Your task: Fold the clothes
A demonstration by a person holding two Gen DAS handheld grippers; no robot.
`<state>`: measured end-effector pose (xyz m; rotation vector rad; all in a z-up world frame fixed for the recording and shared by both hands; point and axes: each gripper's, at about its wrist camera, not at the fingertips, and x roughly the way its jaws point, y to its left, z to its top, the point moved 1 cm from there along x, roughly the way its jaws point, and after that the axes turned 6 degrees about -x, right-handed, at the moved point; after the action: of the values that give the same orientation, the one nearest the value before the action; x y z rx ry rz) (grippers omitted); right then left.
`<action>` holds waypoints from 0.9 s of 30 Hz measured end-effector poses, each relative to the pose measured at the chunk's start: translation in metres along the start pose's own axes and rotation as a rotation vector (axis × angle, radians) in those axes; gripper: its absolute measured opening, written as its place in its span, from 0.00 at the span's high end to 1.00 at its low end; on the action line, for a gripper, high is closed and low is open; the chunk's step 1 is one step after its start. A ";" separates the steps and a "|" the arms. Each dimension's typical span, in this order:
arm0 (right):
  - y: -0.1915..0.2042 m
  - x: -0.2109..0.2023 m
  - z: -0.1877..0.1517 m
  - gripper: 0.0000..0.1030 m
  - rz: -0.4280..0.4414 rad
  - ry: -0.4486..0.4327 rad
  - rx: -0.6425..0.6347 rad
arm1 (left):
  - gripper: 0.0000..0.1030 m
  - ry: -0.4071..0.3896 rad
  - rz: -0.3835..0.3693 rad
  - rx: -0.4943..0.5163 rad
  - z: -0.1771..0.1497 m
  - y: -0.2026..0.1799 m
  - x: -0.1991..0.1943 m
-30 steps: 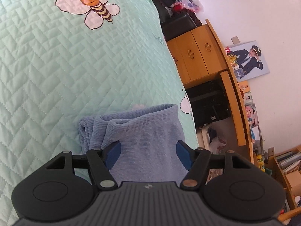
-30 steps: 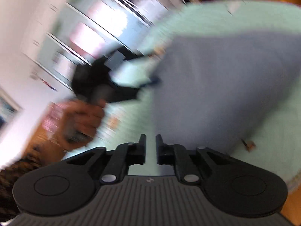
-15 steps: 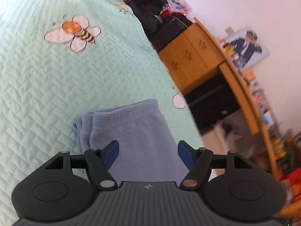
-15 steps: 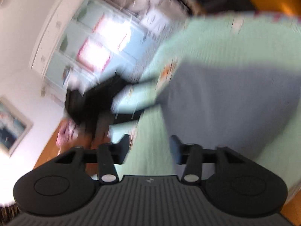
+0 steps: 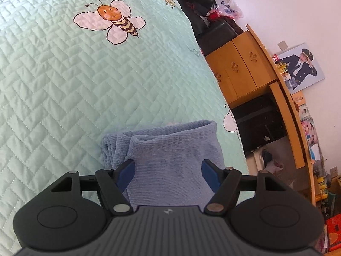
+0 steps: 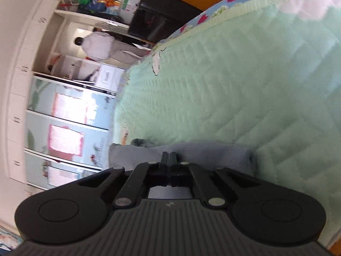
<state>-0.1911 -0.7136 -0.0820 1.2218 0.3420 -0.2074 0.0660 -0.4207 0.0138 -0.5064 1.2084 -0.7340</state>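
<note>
Mint-green quilted bedspread [image 5: 64, 98], printed with a cartoon bee [image 5: 110, 20], is filling most of the left wrist view, with a wooden cabinet [image 5: 238, 64] standing past its edge. A folded blue garment [image 5: 170, 160] is lying on the quilt near that edge, directly under the left gripper [image 5: 168, 171], whose blue pads are standing wide apart on either side of the cloth without pressing it.

Seen from the right wrist, the same bedspread [image 6: 234, 85] is running away at a tilt. The right gripper [image 6: 169, 156] is sitting with its jaws fully together, tips over the garment [image 6: 213, 151]; whether any cloth is being pinched, I cannot tell.
</note>
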 end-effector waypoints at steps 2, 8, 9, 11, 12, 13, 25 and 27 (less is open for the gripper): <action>0.004 0.001 0.002 0.97 0.011 -0.001 -0.002 | 0.31 -0.001 -0.001 -0.023 0.001 -0.001 -0.004; 0.074 -0.007 0.007 0.34 -0.036 0.000 -0.284 | 0.29 -0.031 0.112 0.138 -0.021 -0.041 -0.041; 0.090 -0.009 0.005 0.30 -0.078 0.014 -0.376 | 0.28 -0.032 0.146 0.178 -0.027 -0.050 -0.048; 0.120 -0.009 0.002 0.23 -0.177 0.058 -0.521 | 0.20 -0.010 0.282 0.209 -0.042 -0.059 -0.056; 0.134 -0.008 0.000 0.19 -0.232 0.085 -0.579 | 0.20 0.004 0.352 0.213 -0.049 -0.063 -0.059; 0.147 -0.007 -0.002 0.18 -0.288 0.115 -0.635 | 0.20 0.031 0.387 0.208 -0.055 -0.063 -0.060; 0.208 0.001 -0.052 0.13 -0.603 0.439 -0.917 | 0.19 0.267 0.573 0.238 -0.107 -0.073 -0.060; 0.210 0.003 -0.053 0.13 -0.629 0.467 -0.938 | 0.19 0.281 0.593 0.255 -0.110 -0.075 -0.059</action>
<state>-0.1256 -0.5935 0.0856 0.1858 1.0921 -0.2545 -0.0673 -0.4243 0.0731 0.1769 1.4080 -0.4415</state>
